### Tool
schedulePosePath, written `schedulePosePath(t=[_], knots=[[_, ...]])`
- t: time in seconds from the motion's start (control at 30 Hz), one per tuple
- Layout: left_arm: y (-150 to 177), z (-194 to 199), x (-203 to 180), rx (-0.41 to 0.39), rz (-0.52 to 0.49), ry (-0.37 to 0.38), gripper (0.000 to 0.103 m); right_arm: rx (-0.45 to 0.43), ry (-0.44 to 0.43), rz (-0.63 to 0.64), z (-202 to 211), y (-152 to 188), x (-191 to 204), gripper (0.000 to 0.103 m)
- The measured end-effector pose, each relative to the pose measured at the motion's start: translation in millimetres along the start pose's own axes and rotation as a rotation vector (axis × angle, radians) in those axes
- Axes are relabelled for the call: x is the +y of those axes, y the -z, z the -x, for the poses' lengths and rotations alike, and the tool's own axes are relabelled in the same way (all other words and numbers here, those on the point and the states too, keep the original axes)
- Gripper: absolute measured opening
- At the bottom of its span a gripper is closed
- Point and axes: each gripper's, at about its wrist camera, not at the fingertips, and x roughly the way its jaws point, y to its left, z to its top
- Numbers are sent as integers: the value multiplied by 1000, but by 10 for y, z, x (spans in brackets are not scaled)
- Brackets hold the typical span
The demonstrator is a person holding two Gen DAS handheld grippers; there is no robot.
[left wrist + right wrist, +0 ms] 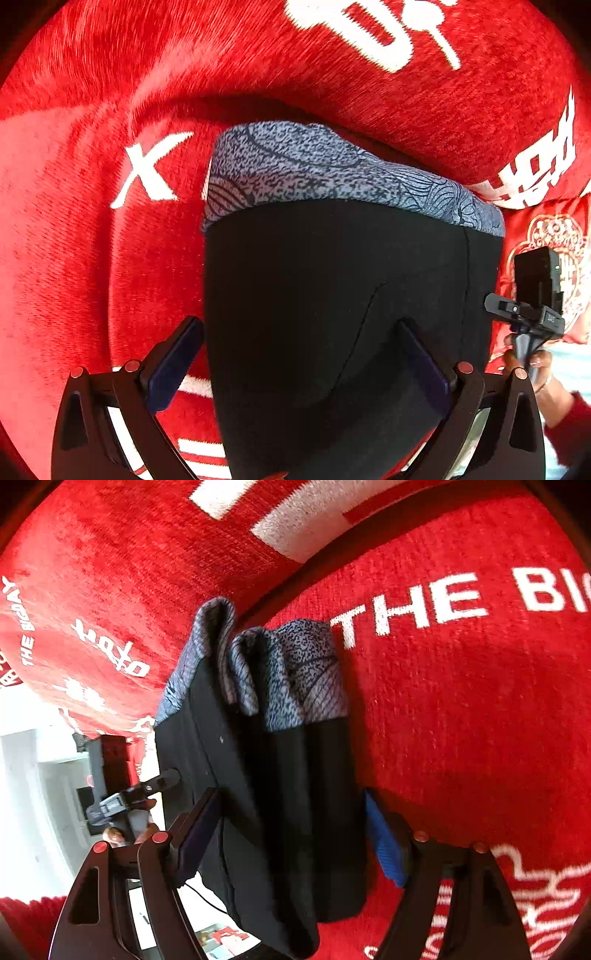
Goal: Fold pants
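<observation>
The black pants [332, 314] with a blue-grey patterned waistband [332, 170] lie folded on a red cover. My left gripper [301, 363] stands wide open around the bundle, one blue pad [173, 365] left of it and the other over the black cloth. In the right wrist view the folded pants [280, 794] show layered, the waistband [280, 672] at the far end. My right gripper [291, 838] is open, its pads at the two sides of the bundle. The right gripper's body also shows in the left wrist view [532, 306], and the left gripper's in the right wrist view [129, 797].
The red plush cover [92, 258] with white lettering covers seat and backrest [461, 720]. A hand in a red sleeve [554, 398] holds the right gripper. A pale floor and a white cabinet [37, 775] lie at the left of the right wrist view.
</observation>
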Motion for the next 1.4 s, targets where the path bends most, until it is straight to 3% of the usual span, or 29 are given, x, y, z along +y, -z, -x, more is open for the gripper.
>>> schedulePosePath(t=[0.2, 0.4, 0.47, 0.67, 0.77, 0.9, 1.2, 1.4], knots=[[71, -10, 92, 13, 50, 54, 103, 23, -70, 24, -55, -79, -35, 83], [62, -29, -82, -20, 35, 0, 103, 48, -62, -38, -105, -155, 2, 80], [89, -7, -166, -49, 5, -13, 91, 48, -34, -30, -135, -148, 52, 75], [168, 92, -360, -121, -39, -24, 71, 19, -55, -34, -51, -95, 170, 53], [204, 186, -375, -143, -34, -27, 64, -1, -85, -46, 22, -43, 214, 46], [270, 333, -418, -166, -35, -15, 63, -2, -124, -47, 66, 38, 252, 44], [734, 613, -582, -156, -60, -32, 63, 22, -161, -51, 126, 571, 475, 44], [1189, 650, -420, -128, -22, -44, 63, 56, -132, -58, 107, 938, 430, 44]])
